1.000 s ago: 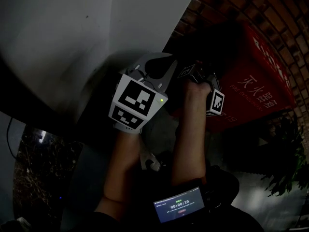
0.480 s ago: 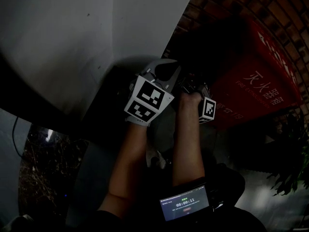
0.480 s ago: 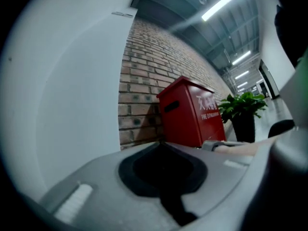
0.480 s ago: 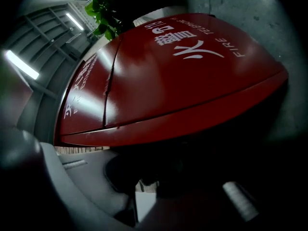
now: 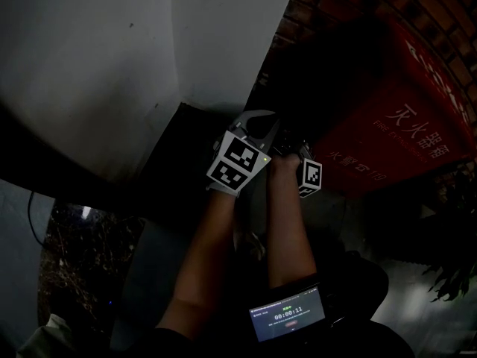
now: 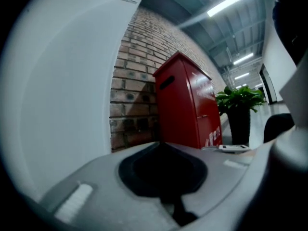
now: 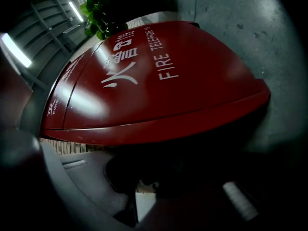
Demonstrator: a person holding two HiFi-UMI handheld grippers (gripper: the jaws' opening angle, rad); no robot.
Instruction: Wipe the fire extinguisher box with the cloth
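A: Head view?

B: Dim. Two forearms reach forward. The left gripper sits just beside the right gripper, both near the corner of a white wall. The red box lies to the right, against brick, and the right gripper is the nearer to it. There is a lit screen at the bottom edge and plant leaves at lower right.

A: Left gripper view?

B: Jaws clenched, grey faces meeting, nothing between them. Ahead, the box stands upright with its back to the brick. The white wall is on its left and the potted plant just past it on the right. Long ceiling lights run overhead.

A: Right gripper view?

B: The box fills the upper frame, very close, with white print on its red face. The jaws are drawn in on a dark lump, too dim to name. A pale gap shows below it.

A: Contact with the box?

B: Cannot tell. In frame, the lump sits just under the box's lower edge.
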